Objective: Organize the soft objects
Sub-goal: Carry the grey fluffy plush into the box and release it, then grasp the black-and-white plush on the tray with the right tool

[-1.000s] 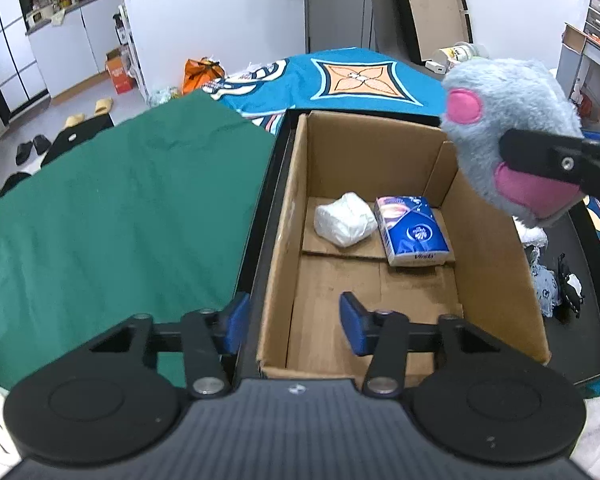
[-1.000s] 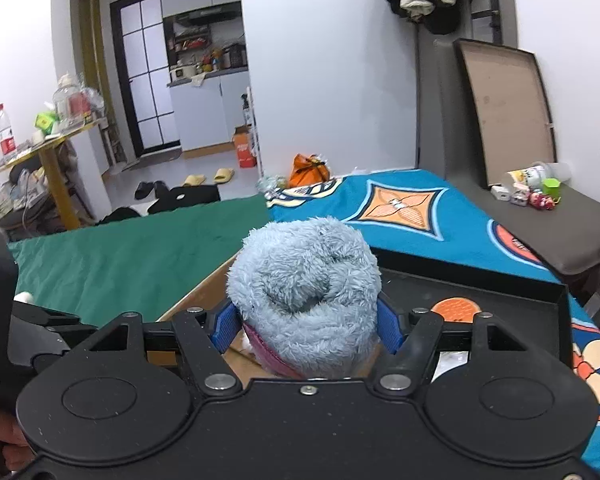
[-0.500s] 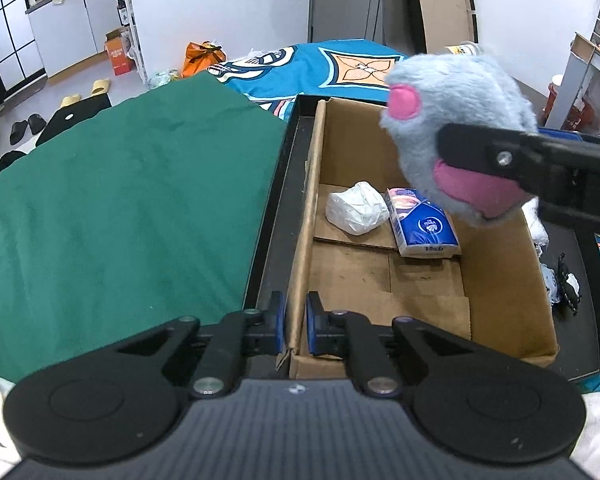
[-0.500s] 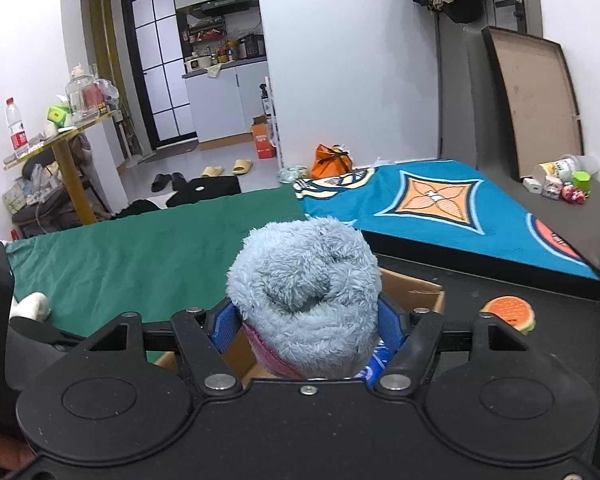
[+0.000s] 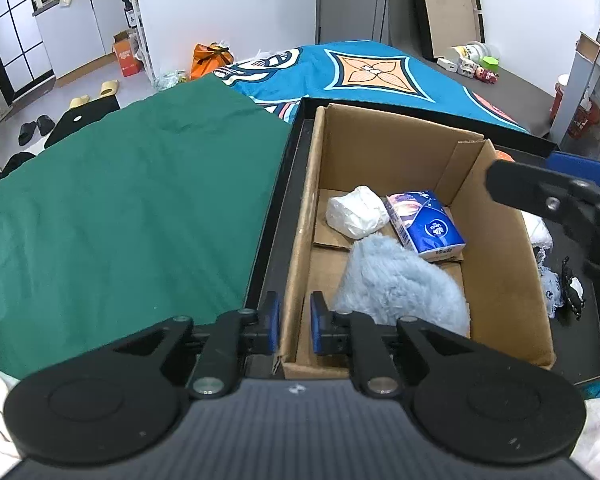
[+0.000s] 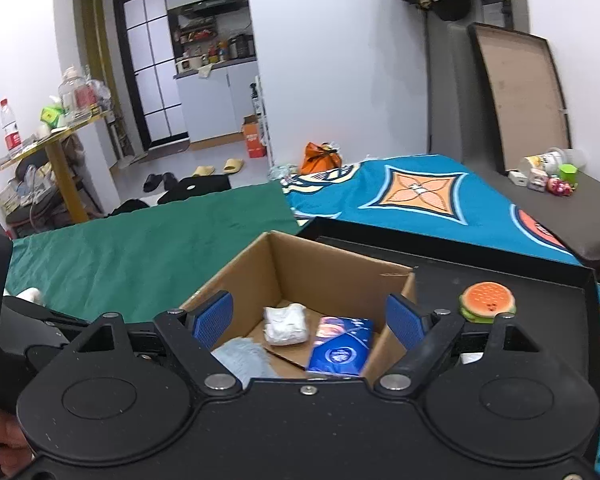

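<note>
A cardboard box (image 5: pixel 500 248) stands in a black tray (image 5: pixel 278 216). The grey-blue plush toy (image 5: pixel 400 284) lies inside it, next to a white soft bundle (image 5: pixel 356 212) and a blue tissue pack (image 5: pixel 428 226). My left gripper (image 5: pixel 294 326) is shut on the box's near-left wall. My right gripper (image 6: pixel 310 314) is open and empty above the box; it also shows in the left wrist view (image 5: pixel 556 200). The plush (image 6: pixel 244 356), bundle (image 6: pixel 286 324) and tissue pack (image 6: pixel 340 350) show between its fingers.
A burger-shaped toy (image 6: pixel 487 302) sits on the tray right of the box. Small soft items (image 5: pixel 556 280) lie on the tray past the box's right wall. A green cloth (image 5: pixel 120 208) and a blue patterned cloth (image 5: pixel 364 72) cover the surface.
My right gripper opened and let go of the plush, which dropped into the box. My left gripper closed on the box's wall and stays there.
</note>
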`<state>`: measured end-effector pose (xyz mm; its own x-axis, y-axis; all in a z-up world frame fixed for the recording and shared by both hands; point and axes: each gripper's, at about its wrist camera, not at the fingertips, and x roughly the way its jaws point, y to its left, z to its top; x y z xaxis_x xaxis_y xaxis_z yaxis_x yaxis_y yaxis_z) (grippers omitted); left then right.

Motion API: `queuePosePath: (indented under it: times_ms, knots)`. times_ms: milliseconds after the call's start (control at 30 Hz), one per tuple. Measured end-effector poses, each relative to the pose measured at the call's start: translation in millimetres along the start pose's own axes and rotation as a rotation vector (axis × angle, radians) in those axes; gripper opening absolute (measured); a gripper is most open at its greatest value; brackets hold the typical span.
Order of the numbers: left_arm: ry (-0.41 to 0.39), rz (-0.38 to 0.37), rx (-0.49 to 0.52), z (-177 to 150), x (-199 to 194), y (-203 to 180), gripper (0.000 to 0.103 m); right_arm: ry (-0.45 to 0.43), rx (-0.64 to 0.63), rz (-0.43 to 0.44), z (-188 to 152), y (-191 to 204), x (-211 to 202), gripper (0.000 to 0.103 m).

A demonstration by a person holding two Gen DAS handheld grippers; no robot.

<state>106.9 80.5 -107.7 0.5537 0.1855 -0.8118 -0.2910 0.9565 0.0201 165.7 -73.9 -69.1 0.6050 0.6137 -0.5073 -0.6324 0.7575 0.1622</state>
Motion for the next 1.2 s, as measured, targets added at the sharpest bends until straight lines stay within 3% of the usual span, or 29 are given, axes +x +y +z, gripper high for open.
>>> queuePosePath:
  times_ms: [267,600,833,1200]
  knots:
    - [0.006,0.029,-0.006,3,0,-6,0.023,-0.016,0.022,-0.031,-7,-20,-12,0.083]
    - [-0.024,0.061,0.009,10,-6,-18,0.052,-0.005,0.072,-0.092,-24,-53,-25,0.083]
    - [-0.032,0.061,0.023,14,-10,-27,0.058,0.022,0.092,-0.125,-38,-74,-27,0.083]
    - [-0.045,0.067,0.030,18,-14,-40,0.066,0.153,0.110,-0.211,-79,-101,-15,0.080]
